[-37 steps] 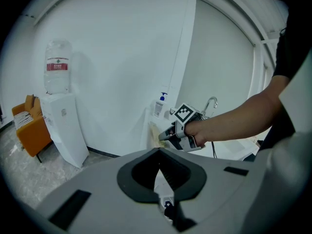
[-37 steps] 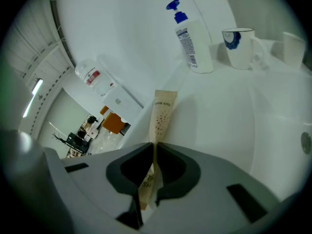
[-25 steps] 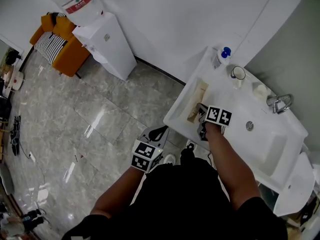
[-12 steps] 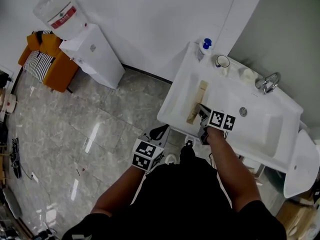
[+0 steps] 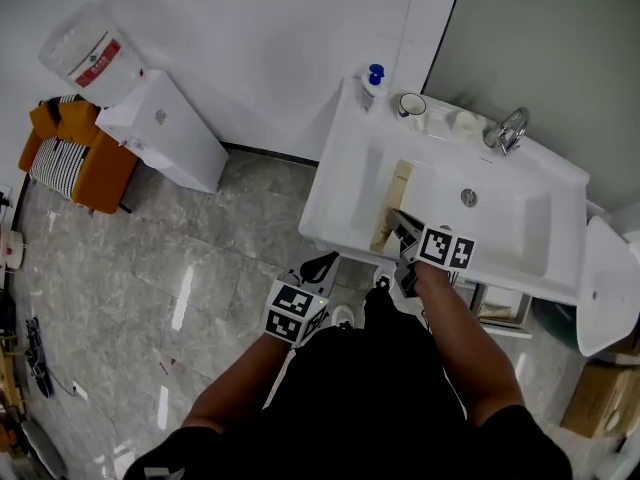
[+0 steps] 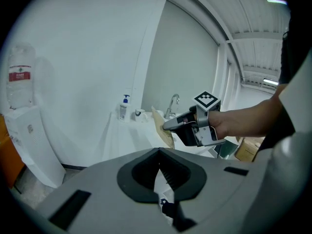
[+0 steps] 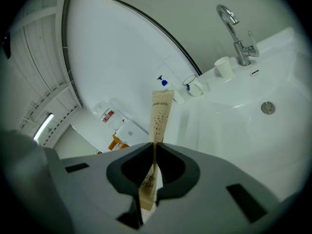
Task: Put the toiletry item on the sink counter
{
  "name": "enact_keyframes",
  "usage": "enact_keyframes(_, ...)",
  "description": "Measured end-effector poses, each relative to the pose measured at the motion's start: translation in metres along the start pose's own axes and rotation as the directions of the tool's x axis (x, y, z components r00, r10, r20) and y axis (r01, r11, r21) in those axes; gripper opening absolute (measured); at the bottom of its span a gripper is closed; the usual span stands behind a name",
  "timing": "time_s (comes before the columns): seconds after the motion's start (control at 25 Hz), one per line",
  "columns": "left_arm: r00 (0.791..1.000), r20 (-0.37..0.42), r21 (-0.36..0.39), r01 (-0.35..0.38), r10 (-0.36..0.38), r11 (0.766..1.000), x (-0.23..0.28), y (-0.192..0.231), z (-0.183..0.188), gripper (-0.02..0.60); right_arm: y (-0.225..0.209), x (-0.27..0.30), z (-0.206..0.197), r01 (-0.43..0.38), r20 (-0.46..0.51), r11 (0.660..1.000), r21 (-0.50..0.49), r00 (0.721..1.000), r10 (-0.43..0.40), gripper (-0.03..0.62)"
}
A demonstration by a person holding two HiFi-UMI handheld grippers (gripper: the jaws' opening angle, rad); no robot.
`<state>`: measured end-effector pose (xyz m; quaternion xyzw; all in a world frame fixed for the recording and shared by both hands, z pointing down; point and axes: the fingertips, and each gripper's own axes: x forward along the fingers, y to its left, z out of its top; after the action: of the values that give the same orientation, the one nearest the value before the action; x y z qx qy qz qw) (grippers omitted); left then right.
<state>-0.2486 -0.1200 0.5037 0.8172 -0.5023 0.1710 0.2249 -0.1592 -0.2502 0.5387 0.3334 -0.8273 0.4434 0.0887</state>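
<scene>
A flat tan toiletry packet (image 5: 393,205) sticks out of my right gripper (image 5: 403,230), which is shut on its lower end. In the head view the packet hangs over the white sink counter (image 5: 345,183), at the left rim of the basin. The right gripper view shows the packet (image 7: 160,116) rising upright out of the closed jaws (image 7: 153,147), with the basin behind it. My left gripper (image 5: 318,268) is shut and empty, low beside the person's body above the floor. Its own view shows the jaws (image 6: 159,155) meeting, and beyond them the right gripper (image 6: 187,126) holding the packet (image 6: 163,128).
A blue-capped pump bottle (image 5: 373,80), a cup (image 5: 411,105) and a faucet (image 5: 508,128) stand along the back of the sink. The drain (image 5: 468,197) is mid-basin. A water dispenser (image 5: 150,118) and an orange chair (image 5: 60,163) stand to the left on the grey floor.
The right gripper has carried the packet up and across the counter toward the basin's left rim. The head view has swung, so the sink sits further left. The left gripper has shifted slightly.
</scene>
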Motion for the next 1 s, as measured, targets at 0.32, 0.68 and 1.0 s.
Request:
enact_keyframes(0.32,0.996,0.003,0.049,0.093,-0.093,0.994,0.022,-0.03,0.009,0.0,-0.006,-0.053,0.008,0.036,0.066,0.999,-0.029,0.997,-0.034,0.023)
enact_keyframes(0.68,0.985,-0.005,0.096,0.17,-0.17,0.981,0.056,-0.075,0.024,0.0,-0.048,-0.12,0.013,0.101,0.104,0.995,-0.015,0.99,-0.099,0.023)
enact_keyframes(1.0,0.983,-0.025,0.094,0.182,-0.18,0.979,0.086,-0.132,0.024,0.0,-0.088,-0.17,0.012,0.099,0.102,0.995,-0.004,0.99,-0.098,0.023)
